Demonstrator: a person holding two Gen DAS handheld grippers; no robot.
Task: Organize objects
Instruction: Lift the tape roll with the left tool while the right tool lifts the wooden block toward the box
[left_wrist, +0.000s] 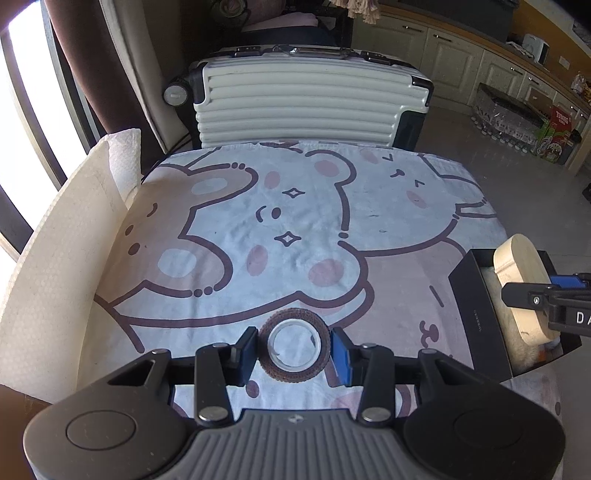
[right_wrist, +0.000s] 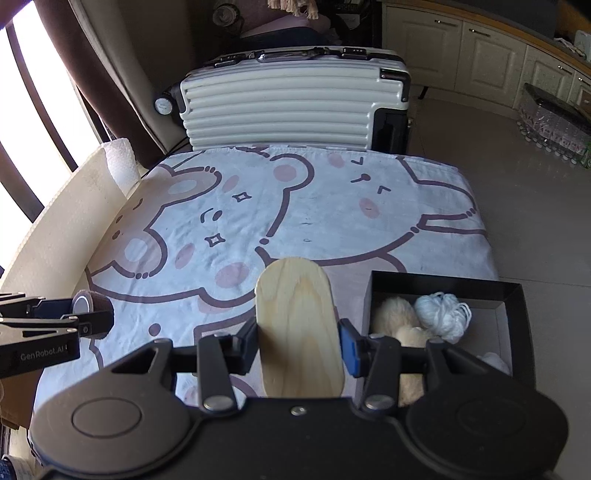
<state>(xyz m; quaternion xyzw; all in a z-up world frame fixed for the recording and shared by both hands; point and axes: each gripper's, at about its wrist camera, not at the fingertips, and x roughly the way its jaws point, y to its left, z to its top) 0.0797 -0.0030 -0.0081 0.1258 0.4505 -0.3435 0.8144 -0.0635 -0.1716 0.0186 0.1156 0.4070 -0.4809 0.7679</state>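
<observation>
The left gripper clamps the tape roll; the right gripper grips the wooden oval, black box at two o'clock.

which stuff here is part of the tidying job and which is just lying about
Part of the job:
- roll of tape, gripped by the left gripper
- oval wooden piece, gripped by the right gripper
- black box already holding fluffy cream items and pale blue yarn

Just lying about:
- white suitcase
- paper towel
- cartoon bear cloth
</observation>
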